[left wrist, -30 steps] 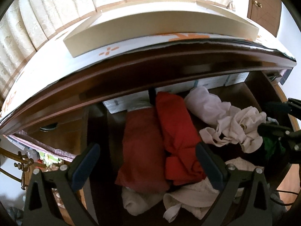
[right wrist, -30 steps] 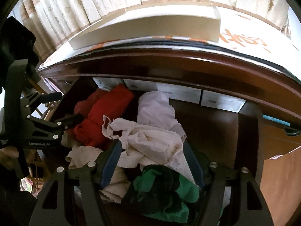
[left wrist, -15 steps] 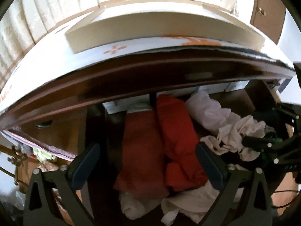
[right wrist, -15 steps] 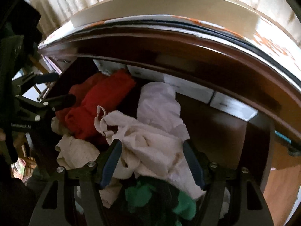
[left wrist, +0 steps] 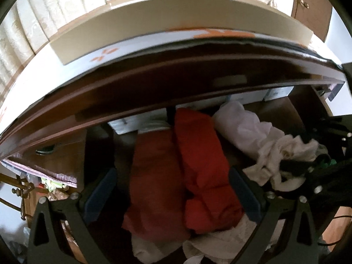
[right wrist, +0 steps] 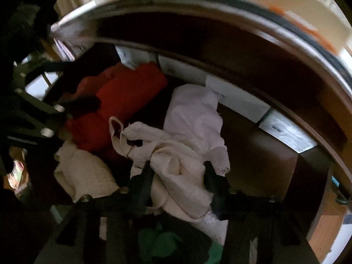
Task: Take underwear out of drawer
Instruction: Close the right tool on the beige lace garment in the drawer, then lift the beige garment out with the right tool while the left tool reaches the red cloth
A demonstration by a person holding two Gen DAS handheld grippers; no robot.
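Both cameras sit behind their own fingers and look forward and down into the open drawer from close above its front. The left wrist view faces the drawer's left half, with the red garment between its fingers. The right wrist view sits nearer, the cream garment between its fingers. Both views share the red garment, the cream garment and the white boxes at the back.

Your left gripper sits low in its frame, jaws spread wide. Your right gripper sits bottom centre of its frame, fingers parted but narrower.
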